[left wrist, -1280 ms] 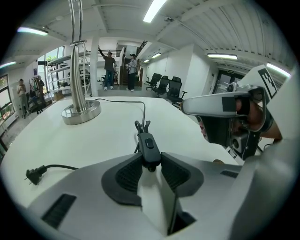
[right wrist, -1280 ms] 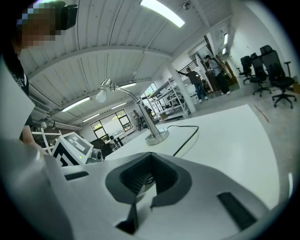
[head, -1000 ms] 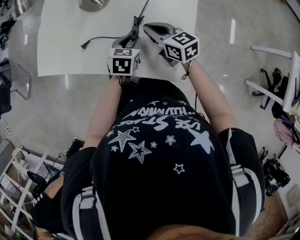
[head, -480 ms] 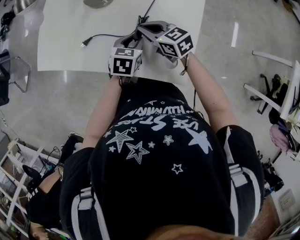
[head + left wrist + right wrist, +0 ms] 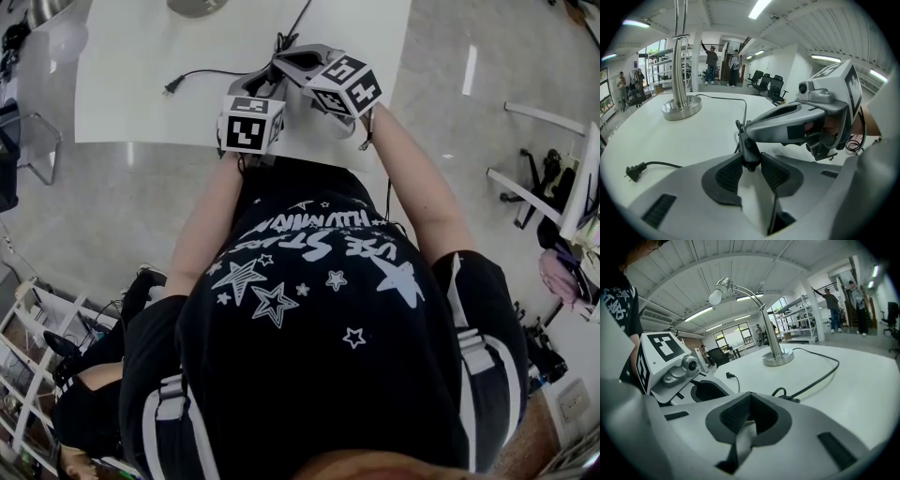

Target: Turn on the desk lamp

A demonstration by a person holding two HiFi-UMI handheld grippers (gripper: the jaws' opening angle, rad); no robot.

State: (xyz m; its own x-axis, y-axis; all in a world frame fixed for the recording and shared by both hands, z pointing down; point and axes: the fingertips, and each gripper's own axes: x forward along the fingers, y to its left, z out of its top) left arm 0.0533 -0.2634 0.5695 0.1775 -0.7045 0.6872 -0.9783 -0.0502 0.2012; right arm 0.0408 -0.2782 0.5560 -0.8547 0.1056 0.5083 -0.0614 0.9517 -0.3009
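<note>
Two tools: we meet at the switch (image 5: 749,151).
Left gripper (image 5: 750,163): pinches the switch.
Right gripper (image 5: 750,397): jaws together, empty — tip just over the switch.

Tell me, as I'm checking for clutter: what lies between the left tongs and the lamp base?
Left gripper view: only bare white table and the black cord running from the switch in the left tongs to the lamp base.

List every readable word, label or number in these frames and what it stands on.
"USE STAR": white print on the person's black shirt, upside down in the head view; the reading is uncertain.
Second print line beside it on the shirt: too distorted to read.
Marker cubes: black-and-white code squares only, no words.
Nothing else is legible.
</note>
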